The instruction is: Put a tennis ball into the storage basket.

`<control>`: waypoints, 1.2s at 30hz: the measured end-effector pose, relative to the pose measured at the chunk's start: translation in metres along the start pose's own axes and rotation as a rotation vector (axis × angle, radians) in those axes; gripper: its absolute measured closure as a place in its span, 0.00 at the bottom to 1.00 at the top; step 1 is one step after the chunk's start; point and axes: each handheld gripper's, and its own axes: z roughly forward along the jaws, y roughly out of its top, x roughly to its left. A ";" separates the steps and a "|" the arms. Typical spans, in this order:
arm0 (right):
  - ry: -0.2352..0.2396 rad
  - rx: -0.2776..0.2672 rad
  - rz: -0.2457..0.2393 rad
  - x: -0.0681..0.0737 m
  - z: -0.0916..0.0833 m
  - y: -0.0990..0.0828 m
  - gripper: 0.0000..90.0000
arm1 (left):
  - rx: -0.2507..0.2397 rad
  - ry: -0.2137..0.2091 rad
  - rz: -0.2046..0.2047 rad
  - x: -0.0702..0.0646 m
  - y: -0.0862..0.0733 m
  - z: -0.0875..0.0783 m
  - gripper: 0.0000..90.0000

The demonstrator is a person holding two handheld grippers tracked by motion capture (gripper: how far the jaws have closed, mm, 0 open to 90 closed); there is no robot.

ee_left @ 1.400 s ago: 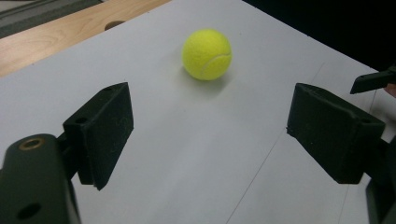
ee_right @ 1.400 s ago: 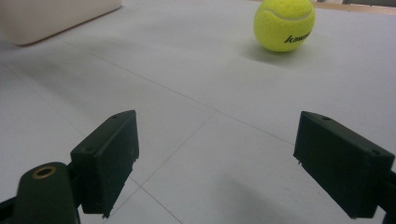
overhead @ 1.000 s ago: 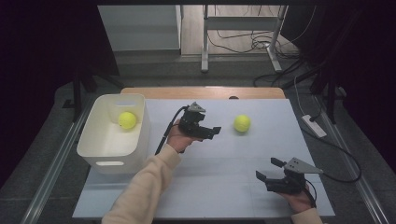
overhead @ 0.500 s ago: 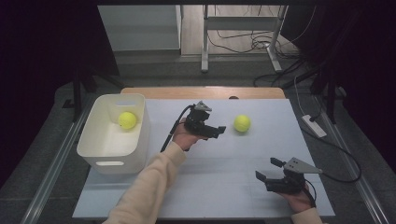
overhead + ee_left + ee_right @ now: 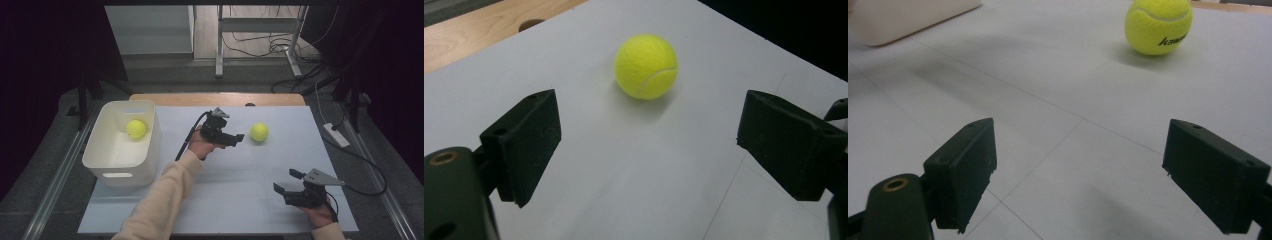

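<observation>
High view: left gripper at frame centre, jaws spread and empty, aimed toward a yellow tennis ball just to its right on the white counter; near, not touching. In the left gripper view the ball sits upper centre, beyond the gap between the jaws. Right gripper at lower right, jaws likewise apart, holding nothing, well apart from the ball. Right gripper view shows the ball at top right. Second yellow ball lies inside the white bin at left.
</observation>
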 end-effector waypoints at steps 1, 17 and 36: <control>0.000 0.000 0.000 0.000 0.000 0.000 0.15 | 0.000 0.001 0.000 0.000 0.000 0.000 0.12; -0.001 0.004 0.001 0.000 0.002 0.000 0.16 | 0.004 -0.002 -0.004 0.002 0.006 0.015 0.12; -0.003 0.004 0.002 -0.001 0.002 0.000 0.16 | 0.029 -0.029 -0.014 -0.004 0.009 0.043 0.12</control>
